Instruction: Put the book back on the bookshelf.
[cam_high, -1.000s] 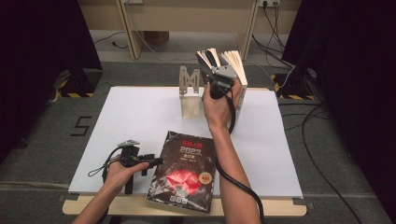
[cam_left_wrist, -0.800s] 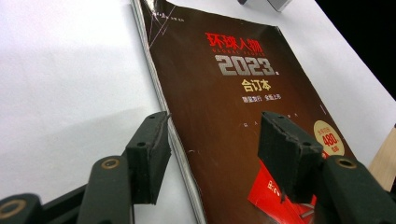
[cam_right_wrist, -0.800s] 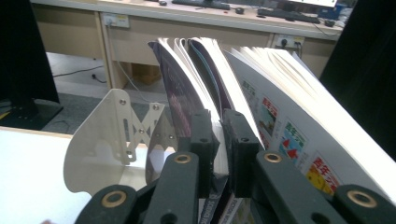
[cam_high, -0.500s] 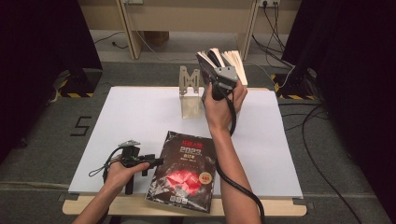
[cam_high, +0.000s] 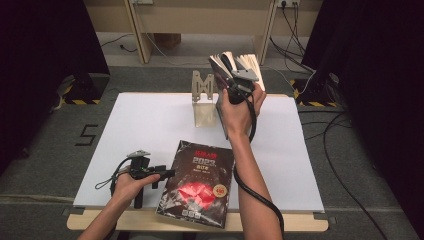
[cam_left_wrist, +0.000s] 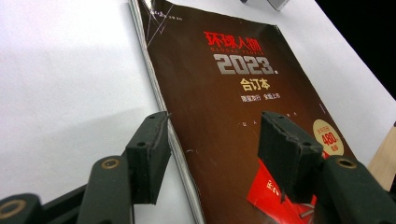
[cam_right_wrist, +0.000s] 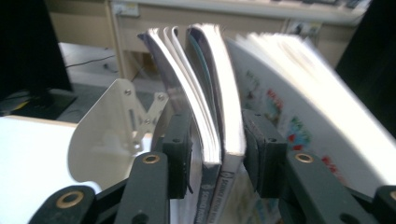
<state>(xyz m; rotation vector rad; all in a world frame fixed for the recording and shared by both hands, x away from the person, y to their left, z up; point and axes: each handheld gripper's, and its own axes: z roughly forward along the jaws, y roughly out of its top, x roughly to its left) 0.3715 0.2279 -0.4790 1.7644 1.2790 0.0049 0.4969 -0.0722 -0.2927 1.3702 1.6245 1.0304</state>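
in the high view the right gripper (cam_high: 231, 67) is in the upper middle of the frame, raised at the top of a row of upright books (cam_high: 239, 64) that lean against a metal bookend (cam_high: 203, 100) at the far edge of the white table (cam_high: 150, 130). in the right gripper view two books (cam_right_wrist: 217, 140) stand between its jaws; the jaws have just been opening, and the pads sit close beside the covers with a thin gap on the right, so they no longer pinch. more pages fan out at the right of that view, blurred.

the left gripper (cam_high: 165, 173) lies low in the lower left of the high view, pointing at the left edge of a dark magazine (cam_high: 197, 182) that lies flat near the bottom middle. in the left gripper view its jaws are spread, one pad over the bare table and one over the cover (cam_left_wrist: 233, 93), with the magazine's spine edge between them, not squeezed.
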